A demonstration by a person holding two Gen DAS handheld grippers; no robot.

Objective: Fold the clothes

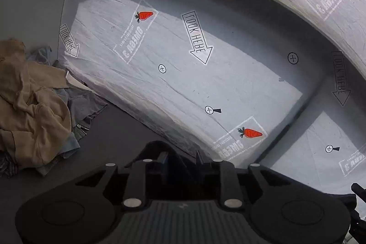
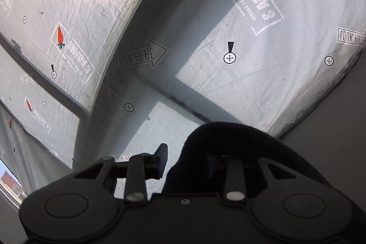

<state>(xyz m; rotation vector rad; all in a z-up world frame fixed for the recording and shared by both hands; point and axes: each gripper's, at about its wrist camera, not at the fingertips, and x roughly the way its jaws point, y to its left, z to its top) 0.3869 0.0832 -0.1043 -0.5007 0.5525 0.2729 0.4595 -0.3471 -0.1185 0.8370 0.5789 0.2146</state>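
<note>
A heap of unfolded clothes (image 1: 32, 104), tan on top with grey and denim pieces under it, lies at the left of the left wrist view on the dark grey table (image 1: 119, 129). My left gripper (image 1: 180, 159) is shut on a black garment (image 1: 183, 166) pinched between its fingers, to the right of the heap. My right gripper (image 2: 185, 161) is shut on the black garment (image 2: 228, 143), which bulges up over its right finger and hides it. The left finger (image 2: 160, 159) shows.
White printed sheets (image 1: 183, 74) with carrots, arrows and cross marks cover the surface ahead in both views (image 2: 251, 61), split by dark grey bands (image 2: 146, 74). A window (image 2: 9, 182) shows at the lower left of the right wrist view.
</note>
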